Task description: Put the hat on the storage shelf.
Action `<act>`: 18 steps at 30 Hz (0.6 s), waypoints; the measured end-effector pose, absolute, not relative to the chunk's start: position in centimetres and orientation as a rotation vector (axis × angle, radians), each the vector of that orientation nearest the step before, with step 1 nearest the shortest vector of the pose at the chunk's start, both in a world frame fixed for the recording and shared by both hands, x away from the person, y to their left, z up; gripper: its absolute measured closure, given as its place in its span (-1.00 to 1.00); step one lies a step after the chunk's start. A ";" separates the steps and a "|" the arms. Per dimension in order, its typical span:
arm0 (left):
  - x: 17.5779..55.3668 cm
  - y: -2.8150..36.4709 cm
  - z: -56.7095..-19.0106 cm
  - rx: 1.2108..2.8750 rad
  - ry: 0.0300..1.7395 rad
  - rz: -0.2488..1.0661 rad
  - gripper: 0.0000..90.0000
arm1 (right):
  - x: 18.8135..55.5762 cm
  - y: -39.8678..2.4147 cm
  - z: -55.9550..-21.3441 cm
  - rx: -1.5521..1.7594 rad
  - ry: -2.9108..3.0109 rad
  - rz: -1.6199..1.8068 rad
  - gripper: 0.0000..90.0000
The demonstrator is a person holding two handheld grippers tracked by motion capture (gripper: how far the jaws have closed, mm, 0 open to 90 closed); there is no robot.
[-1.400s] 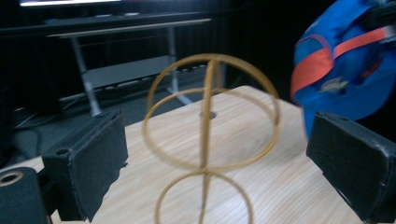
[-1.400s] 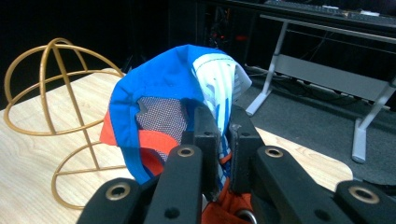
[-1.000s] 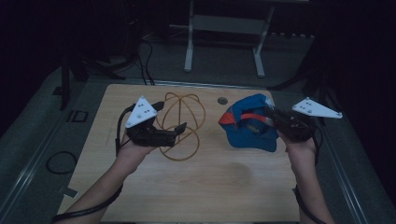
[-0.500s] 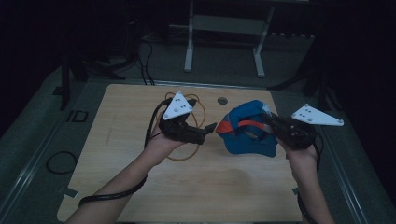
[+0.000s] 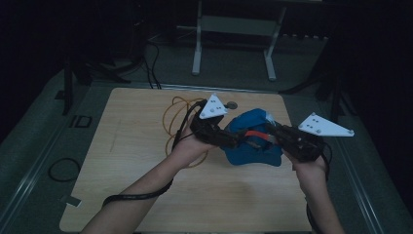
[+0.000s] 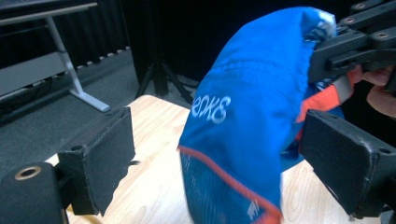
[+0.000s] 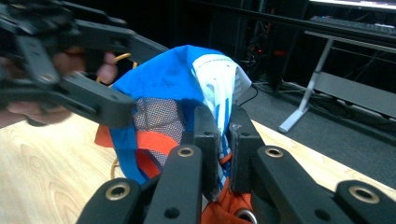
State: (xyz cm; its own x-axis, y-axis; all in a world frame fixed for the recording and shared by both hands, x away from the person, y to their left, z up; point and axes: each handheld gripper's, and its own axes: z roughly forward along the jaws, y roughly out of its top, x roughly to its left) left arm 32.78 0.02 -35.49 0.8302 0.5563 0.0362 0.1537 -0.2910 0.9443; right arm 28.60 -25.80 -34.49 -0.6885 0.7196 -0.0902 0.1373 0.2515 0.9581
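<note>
Blue garment [image 5: 253,141] with orange trim sits right of centre on the wooden surface [image 5: 122,161], lifted. Right tool [image 7: 223,140] clamped on its white-printed edge. Left tool [image 6: 215,158], jaws wide apart and just been closing slightly, straddles the fabric without pressing; orange cord [image 5: 170,117] lies left.

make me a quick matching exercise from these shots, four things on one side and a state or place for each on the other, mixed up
Things:
1. left gripper
2. right gripper
3. blue garment
4. yellow cord

States or places:
A. lies looped on the table, behind the left hand
B. held up above the table between the two grippers
C. jaws wide apart, on either side of the cloth, pads not pressing
D. jaws clamped on a fold of the cloth

Pairs: 1-C, 2-D, 3-B, 4-A
</note>
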 end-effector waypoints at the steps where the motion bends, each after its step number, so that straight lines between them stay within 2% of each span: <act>1: 32.8 -0.2 -35.6 1.855 0.535 0.433 -0.72 | 28.5 -25.7 -34.5 0.773 2.004 1.455 0.88; 4: 33.1 -0.9 -35.8 1.878 0.519 0.402 -0.67 | 28.2 -25.5 -34.4 0.758 2.008 1.458 0.88; 8: 33.2 -1.6 -36.1 1.906 0.483 0.365 -0.47 | 28.0 -25.4 -34.2 0.742 2.009 1.459 0.88; 13: 33.1 -2.3 -36.2 1.925 0.455 0.372 -0.01 | 27.9 -25.5 -34.3 0.740 2.012 1.450 0.88; 15: 33.0 -2.6 -36.2 1.935 0.457 0.388 0.05 | 27.9 -25.6 -34.3 0.743 2.010 1.451 0.88; 16: 33.0 -2.7 -36.2 1.940 0.458 0.383 0.22 | 27.9 -25.6 -34.4 0.749 2.011 1.454 0.88; 18: 32.9 -3.0 -36.2 1.952 0.467 0.395 0.35 | 27.9 -25.6 -34.5 0.748 2.009 1.453 0.88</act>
State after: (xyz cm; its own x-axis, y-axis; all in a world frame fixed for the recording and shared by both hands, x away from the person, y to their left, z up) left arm 32.94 -3.00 -36.20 0.8698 0.4889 0.0660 0.1453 -0.3817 0.9128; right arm 27.90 -25.63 -34.46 -0.6968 0.7093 -0.1066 0.1209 0.2627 0.9573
